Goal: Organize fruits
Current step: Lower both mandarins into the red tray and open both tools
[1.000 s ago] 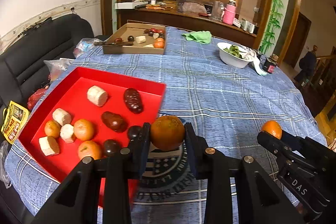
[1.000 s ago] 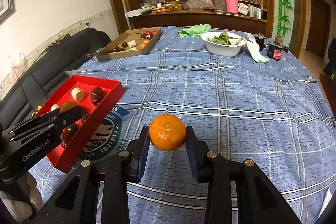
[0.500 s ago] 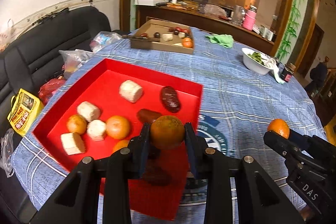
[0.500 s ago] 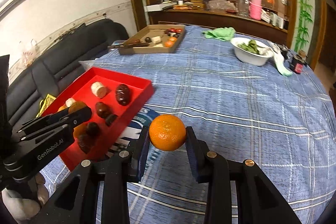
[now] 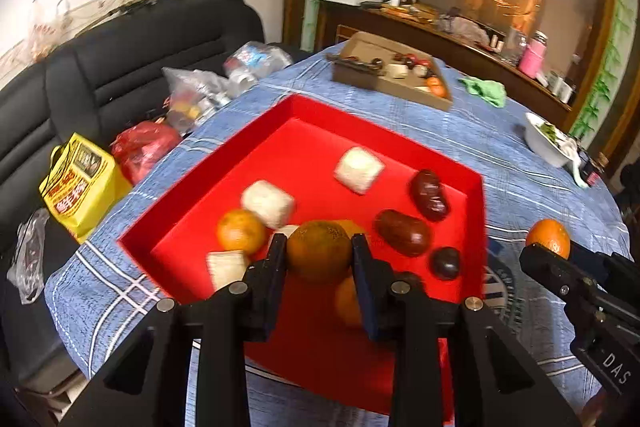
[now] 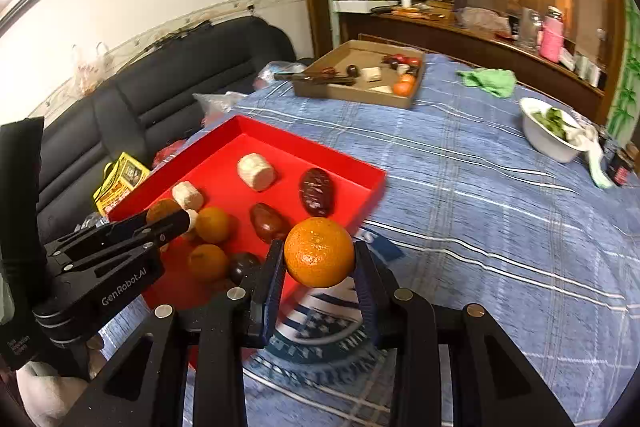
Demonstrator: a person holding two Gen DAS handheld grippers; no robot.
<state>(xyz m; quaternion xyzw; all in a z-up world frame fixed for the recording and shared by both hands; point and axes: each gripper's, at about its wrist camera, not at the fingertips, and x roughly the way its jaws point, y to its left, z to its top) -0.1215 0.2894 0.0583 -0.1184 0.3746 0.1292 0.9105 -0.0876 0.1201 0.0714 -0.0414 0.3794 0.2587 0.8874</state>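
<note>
Through the left wrist camera, my left gripper (image 5: 319,255) is clamped on a dull, brownish-orange tangerine (image 5: 319,251), held above the near part of the red tray (image 5: 304,107). Below it lie other tangerines, pale cut chunks and dark red jujubes (image 5: 429,195) (I take them for jujubes; the blur leaves some doubt). To set this one down well, I'd lower it into the bare red patch close to the other tangerines, keeping like with like, and open the jaws only once it sits on the floor, so it neither drops nor rolls into a neighbour. Compared with a second ago, the tray fills far more of this view: then the fruit hung over the blue plaid tablecloth (image 5: 520,155) by the tray's near corner, and now it is over the tray itself. The grip looks unchanged.

Through the right wrist camera, my right gripper (image 6: 319,259) is closed on a brighter orange tangerine (image 6: 319,251), hanging over the cloth and its printed emblem just beside the tray's near right corner, not yet above the tray. I'd hold this one back until the left gripper, visible at the left edge, clears, then bring it over the wall high enough not to clip the rim. A second ago the tray sat well off to the left here; it is now much nearer, with the cardboard box (image 6: 360,95) of remaining fruit far beyond.
</note>
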